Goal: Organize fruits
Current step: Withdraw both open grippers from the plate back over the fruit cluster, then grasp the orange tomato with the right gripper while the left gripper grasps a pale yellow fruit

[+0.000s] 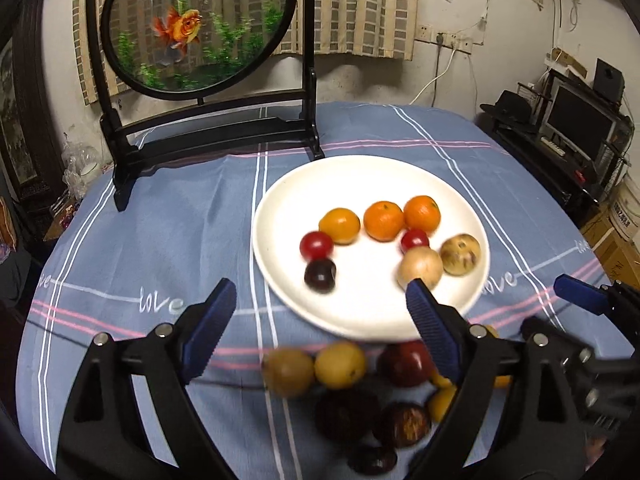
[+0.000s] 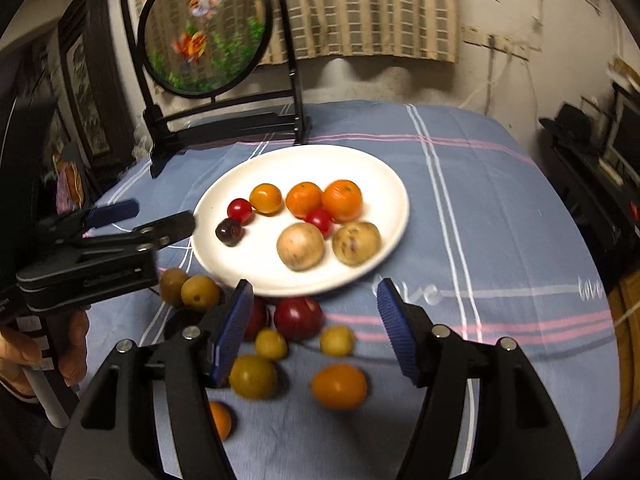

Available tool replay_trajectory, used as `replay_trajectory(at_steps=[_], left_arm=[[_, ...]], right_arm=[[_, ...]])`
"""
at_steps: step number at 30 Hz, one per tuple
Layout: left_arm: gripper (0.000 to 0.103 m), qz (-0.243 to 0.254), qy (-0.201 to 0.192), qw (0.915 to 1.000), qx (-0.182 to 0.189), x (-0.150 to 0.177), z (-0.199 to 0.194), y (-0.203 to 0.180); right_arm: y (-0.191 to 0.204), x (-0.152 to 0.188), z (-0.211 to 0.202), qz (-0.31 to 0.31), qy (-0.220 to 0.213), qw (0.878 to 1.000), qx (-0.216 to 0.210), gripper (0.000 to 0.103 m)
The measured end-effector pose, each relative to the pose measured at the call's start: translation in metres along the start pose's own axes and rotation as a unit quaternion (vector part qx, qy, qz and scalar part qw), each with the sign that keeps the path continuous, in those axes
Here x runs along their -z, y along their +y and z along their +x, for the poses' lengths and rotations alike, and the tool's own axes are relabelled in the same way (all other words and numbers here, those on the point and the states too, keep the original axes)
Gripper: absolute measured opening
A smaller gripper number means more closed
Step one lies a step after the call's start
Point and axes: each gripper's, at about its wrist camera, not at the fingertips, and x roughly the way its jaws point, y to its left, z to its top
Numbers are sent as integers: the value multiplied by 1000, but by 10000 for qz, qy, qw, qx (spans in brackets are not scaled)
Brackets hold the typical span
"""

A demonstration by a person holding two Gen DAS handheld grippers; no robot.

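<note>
A white plate (image 1: 372,312) sits on the tabletop (image 1: 160,240), which is covered by a blue cloth with white and pink stripes. On the plate lie three orange fruits in a row along the far side: a yellow-orange fruit (image 1: 339,225), then two tangerines (image 1: 383,220) side by side. Below them are two small red fruits (image 1: 316,245), one at each end of the row, a dark plum (image 1: 320,275) touching the left red one, and two tan speckled fruits (image 1: 420,267) near the plate's right rim. The left claw (image 1: 320,304) stands wide open over the near rim of the plate with nothing between its blue pads. The right claw (image 2: 316,312) is about half open and also empty, hanging over the loose fruit in front of the plate. That loose fruit lies on the cloth just off the near rim: two olive-yellow fruits (image 2: 200,292) beside the left claw's body, a red plum (image 2: 298,317), several small yellow fruits (image 2: 337,340), a larger orange fruit (image 2: 339,386), and some dark plums (image 1: 347,416) seen blurred in the left wrist view. A person's hand (image 2: 60,344) grips the left tool's handle. Behind the plate stands a round goldfish screen (image 1: 196,24) in a black frame, well clear of the fruit.
</note>
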Motion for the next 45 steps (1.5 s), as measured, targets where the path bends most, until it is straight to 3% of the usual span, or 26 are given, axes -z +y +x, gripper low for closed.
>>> replay_trajectory(at_steps=[9,22,33,45], left_arm=[[90,-185,40,9998,66,39,-28,17],[90,-289,230,9993,-6,76,-30,33],[90,-426,411,9982,-74,88,-18,49],[90,-468,455,9979,-32,88,-16,55]], right_arm=[[-20,40,-27,780,-56,9968,-159,65],[-10,68,-20,825,201,9960,-284,65],[31,82,-11,77,659,9954,-688,65],[81,85,16,-721,925,9916,-539,65]])
